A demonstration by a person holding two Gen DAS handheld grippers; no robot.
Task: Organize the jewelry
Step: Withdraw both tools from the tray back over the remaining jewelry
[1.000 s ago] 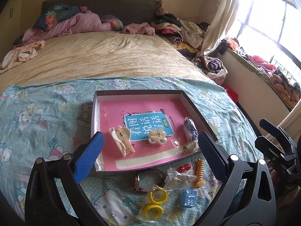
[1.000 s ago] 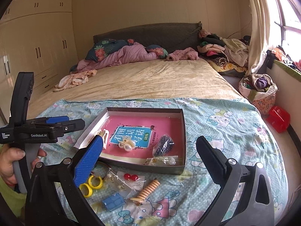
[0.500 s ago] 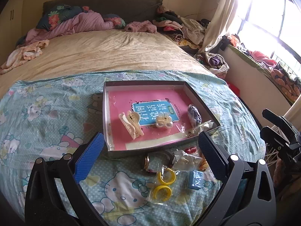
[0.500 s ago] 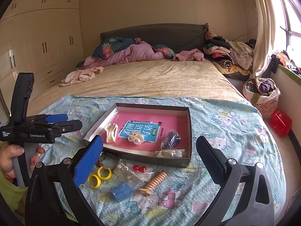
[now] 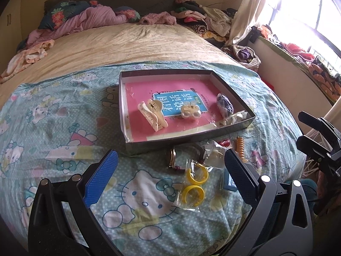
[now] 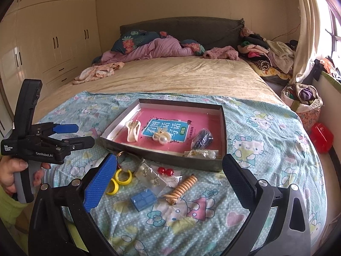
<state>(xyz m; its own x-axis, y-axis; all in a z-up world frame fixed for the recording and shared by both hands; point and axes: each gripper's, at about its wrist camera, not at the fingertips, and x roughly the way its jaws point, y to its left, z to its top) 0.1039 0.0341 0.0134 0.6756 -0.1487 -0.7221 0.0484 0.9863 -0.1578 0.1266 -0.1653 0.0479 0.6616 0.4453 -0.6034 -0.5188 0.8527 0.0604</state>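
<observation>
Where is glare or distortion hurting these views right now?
Left wrist view: the window is blown out white at upper right, and fisheye curvature bends the bed. Right wrist view: even light, the tray and loose jewelry sharp, the wardrobe bowed at the edge.

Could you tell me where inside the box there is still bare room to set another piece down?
The box's far half is bare pink. Its near half is crowded: the cream claw clip, pearl clip, dark pouch, and bagged trinkets in the near right corner.
</observation>
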